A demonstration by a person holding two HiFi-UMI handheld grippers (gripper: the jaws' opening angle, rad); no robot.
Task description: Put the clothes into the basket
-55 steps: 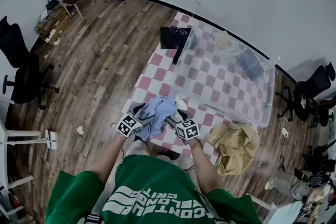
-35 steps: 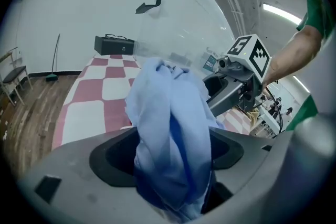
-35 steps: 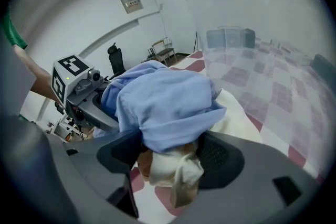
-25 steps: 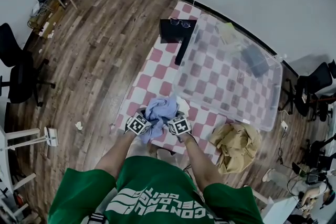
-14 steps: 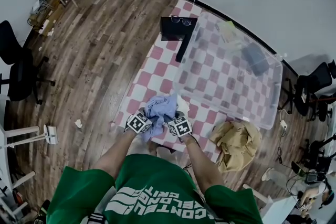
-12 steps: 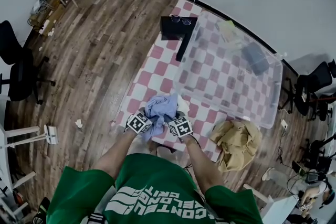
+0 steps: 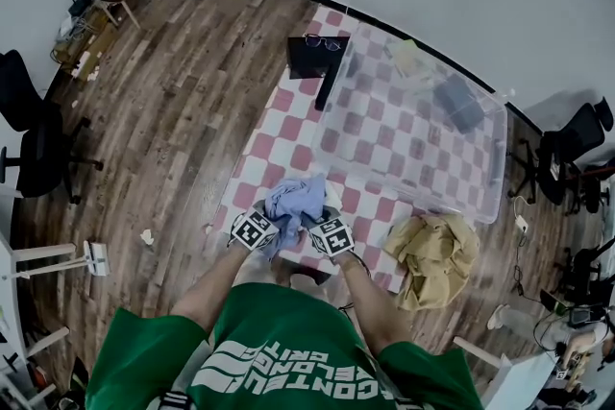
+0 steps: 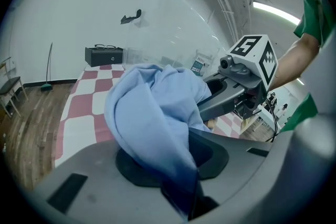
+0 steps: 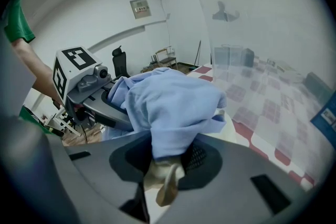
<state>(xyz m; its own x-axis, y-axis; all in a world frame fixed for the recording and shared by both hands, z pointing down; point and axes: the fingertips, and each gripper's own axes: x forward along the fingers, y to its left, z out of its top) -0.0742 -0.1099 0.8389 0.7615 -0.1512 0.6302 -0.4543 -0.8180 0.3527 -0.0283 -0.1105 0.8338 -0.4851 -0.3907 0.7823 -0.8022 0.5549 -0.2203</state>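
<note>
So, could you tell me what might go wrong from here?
1. The left gripper and right gripper have just closed on the blue cloth, each pinching only a fold, so it could slip out.
2. The loose cloth may snag the near wall of the basket on the way in.

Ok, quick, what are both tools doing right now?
Left tool: just closed, gripping the blue cloth.
Right tool: just closed, gripping the same blue cloth.
</note>
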